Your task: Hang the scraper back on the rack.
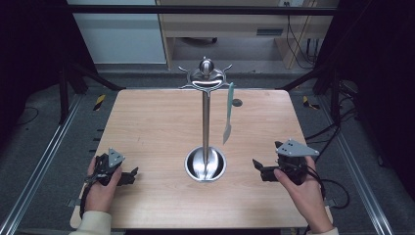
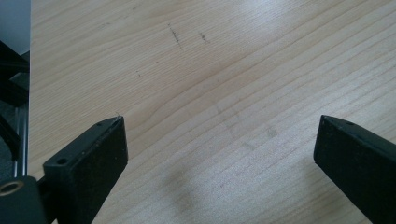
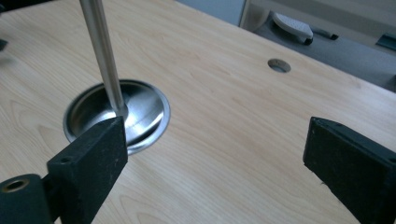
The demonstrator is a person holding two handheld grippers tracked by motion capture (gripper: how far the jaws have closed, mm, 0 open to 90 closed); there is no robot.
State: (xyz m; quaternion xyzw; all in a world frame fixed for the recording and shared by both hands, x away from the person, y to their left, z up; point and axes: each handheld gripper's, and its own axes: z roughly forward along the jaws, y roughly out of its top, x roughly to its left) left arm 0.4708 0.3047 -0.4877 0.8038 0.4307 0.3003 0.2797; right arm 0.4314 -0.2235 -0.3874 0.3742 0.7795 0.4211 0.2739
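**Spatula hanging, both tongs empty**

I see the pale wooden desk [image 1: 147, 127], then the polished steel hanging stand [image 1: 206, 122]. A slim pale-green spatula [image 1: 228, 113] dangles from its top: light, slippery; I'd pinch the handle. Left tongs [image 1: 128, 177] and right tongs [image 1: 258, 169] gape wide, empty.

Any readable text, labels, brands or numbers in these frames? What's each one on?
None readable.
Metal stand: no marking visible.
Pale green utensil hanging from it: none visible.
Wooden table: only scuff marks.
Yellow-and-black floor tape: stripes, no lettering.
Left hand-held gripper and right hand-held gripper: no label visible.
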